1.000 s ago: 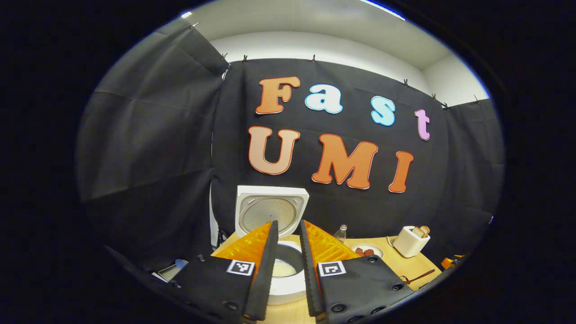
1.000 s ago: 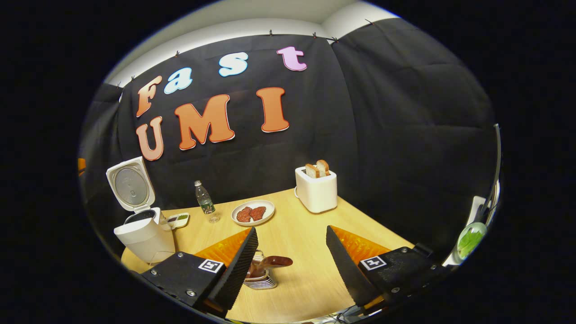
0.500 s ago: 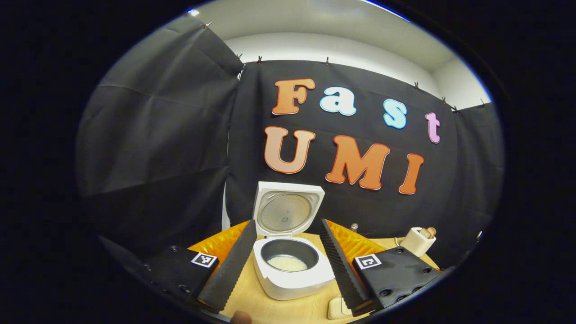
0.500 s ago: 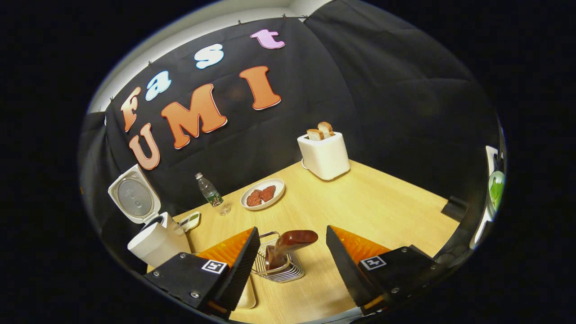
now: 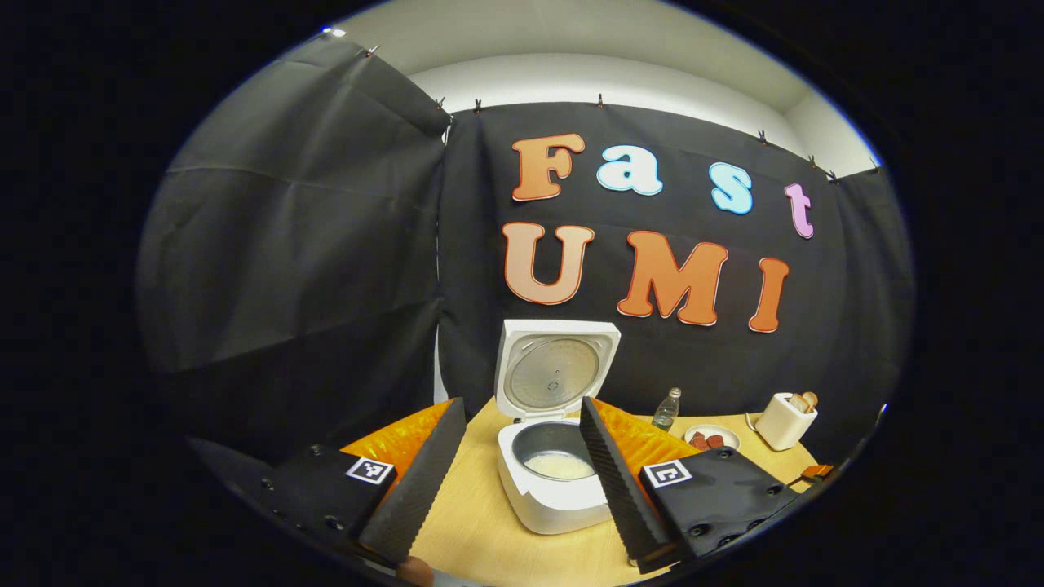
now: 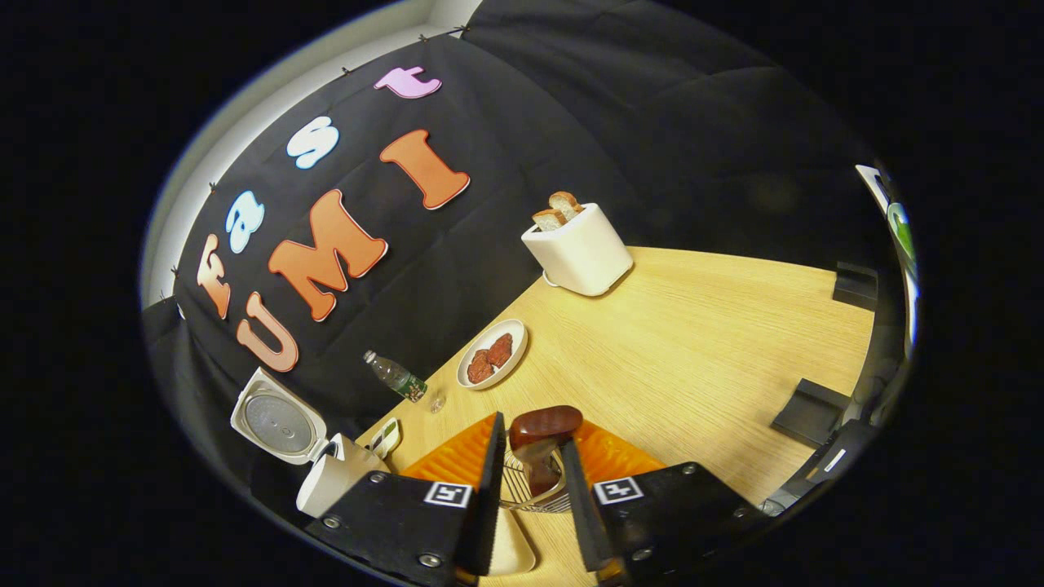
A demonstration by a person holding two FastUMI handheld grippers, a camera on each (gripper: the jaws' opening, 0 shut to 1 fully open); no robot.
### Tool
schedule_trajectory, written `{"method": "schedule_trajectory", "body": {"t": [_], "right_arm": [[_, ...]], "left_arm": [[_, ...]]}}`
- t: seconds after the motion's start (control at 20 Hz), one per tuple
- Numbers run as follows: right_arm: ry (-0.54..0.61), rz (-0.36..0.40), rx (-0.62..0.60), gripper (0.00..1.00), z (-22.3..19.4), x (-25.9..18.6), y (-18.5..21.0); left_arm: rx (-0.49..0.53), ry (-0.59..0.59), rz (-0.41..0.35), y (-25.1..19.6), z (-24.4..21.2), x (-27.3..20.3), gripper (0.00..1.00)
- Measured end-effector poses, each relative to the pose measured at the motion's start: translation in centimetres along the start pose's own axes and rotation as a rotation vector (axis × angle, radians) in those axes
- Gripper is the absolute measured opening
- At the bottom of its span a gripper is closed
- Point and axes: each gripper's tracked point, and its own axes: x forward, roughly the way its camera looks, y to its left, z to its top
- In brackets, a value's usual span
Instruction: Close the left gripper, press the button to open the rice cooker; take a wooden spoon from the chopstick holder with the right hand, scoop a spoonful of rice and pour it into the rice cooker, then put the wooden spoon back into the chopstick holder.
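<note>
Since one second ago: left gripper [image 5: 522, 473] spread from nearly closed to wide apart and drawn back from the rice cooker [image 5: 555, 481]; right gripper [image 6: 528, 481] narrowed from wide apart and brought down around the wooden spoon [image 6: 542, 436]. Left gripper released, fingers [image 5: 416, 481] flanking the rice cooker with clear gaps, not touching it. Rice cooker lid [image 5: 555, 371] raised upright behind the pot, inner pot exposed with a shallow layer of white rice [image 5: 557, 465] at the bottom. Rice cooker standing on the light wooden surface [image 5: 473, 522], near its back-left corner. Right of the rice cooker, along the back wall: small water bottle [image 5: 667, 409], then plate [image 5: 711, 439] with reddish pieces, then white toaster [image 5: 785, 420] with bread slices. In the right gripper view: wooden spoon standing in the wire chopstick holder [image 6: 534, 489], dark rounded end uppermost, located between the right gripper fingers [image 6: 489, 489]. Fingers drawn close on either side of the spoon shaft; firm contact on both sides cannot be told. Chopstick holder well in front and to the right of the rice cooker [image 6: 334, 477]; pale tray [image 6: 510, 554] beside the holder, partly hidden by the left-hand finger. Small dish [image 6: 383, 438] just beside the rice cooker, between it and the bottle [image 6: 395, 377].
</note>
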Motion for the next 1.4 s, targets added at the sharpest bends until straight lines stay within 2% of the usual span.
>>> {"method": "schedule_trajectory", "body": {"t": [0.05, 0.15, 0.35, 0.4, 0.45, 0.55, 0.7, 0.75, 0.8, 0.85, 0.9, 1.0, 1.05, 1.1, 1.2, 1.4], "right_arm": [[0.002, 0.008, 0.014, 0.32, 0.0, -0.1, 0.5], [0.01, 0.004, 0.016, 0.25, 0.0, 0.5, 1.1], [0.012, -0.003, -0.108, 0.14, 0.9, 0.4, 3.3], [0.002, 0.005, -0.142, 0.14, 1.6, -0.1, 4.2], [-0.007, 0.004, -0.182, 0.14, 2.3, -0.9, 5.1], [-0.039, 0.014, -0.277, 0.14, 3.5, -2.6, 7.1], [-0.053, 0.081, -0.371, 0.14, 4.1, -5.3, 11.0], [-0.05, 0.109, -0.388, 0.14, 3.8, -6.0, 12.4], [-0.045, 0.14, -0.403, 0.14, 3.2, -6.6, 13.7], [-0.04, 0.172, -0.421, 0.14, 2.5, -7.2, 15.0], [-0.034, 0.203, -0.447, 0.14, 1.7, -7.8, 16.3], [-0.027, 0.267, -0.514, 0.14, -0.6, -8.2, 18.5], [-0.011, 0.287, -0.539, 0.14, -2.0, -8.3, 19.1], [0.012, 0.295, -0.555, 0.14, -3.4, -8.3, 19.4], [0.036, 0.301, -0.6, 0.14, -5.9, -7.8, 19.6], [0.037, 0.262, -0.78, 0.14, -9.5, -6.3, 18.8]], "left_arm": [[0.003, -0.001, 0.003, 0.2, 0.0, -0.1, 0.96], [0.004, 0.004, 0.001, 0.2, 0.0, -0.4, 0.92], [-0.009, -0.013, -0.008, 0.1, 0.7, -0.5, 0.95], [-0.014, -0.019, -0.013, 0.0, 0.9, -0.6, 0.92], [-0.017, -0.026, -0.019, -0.2, 1.1, -0.7, 0.95], [-0.009, -0.027, -0.027, -0.2, 1.3, -0.7, 0.95], [0.002, -0.042, -0.027, 0.2, 1.9, -1.0, 0.96], [0.001, -0.037, -0.03, 0.2, 1.8, -1.0, 0.92], [0.0, -0.028, -0.036, 0.2, 1.5, -1.2, 0.99], [-0.001, -0.021, -0.04, 0.2, 1.3, -1.1, 0.99], [-0.007, -0.023, -0.04, 0.4, 1.3, -0.8, 0.92], [-0.014, -0.027, -0.03, 0.9, 1.2, -0.9, 0.95], [-0.008, -0.021, -0.024, 1.3, 0.9, -0.8, 0.92], [-0.006, -0.016, -0.022, 1.4, 0.5, -1.0, 0.98], [-0.019, -0.014, -0.035, 1.2, 0.3, -1.2, 0.98], [-0.019, -0.022, -0.005, 2.5, 0.1, -1.3, 0.99]]}}
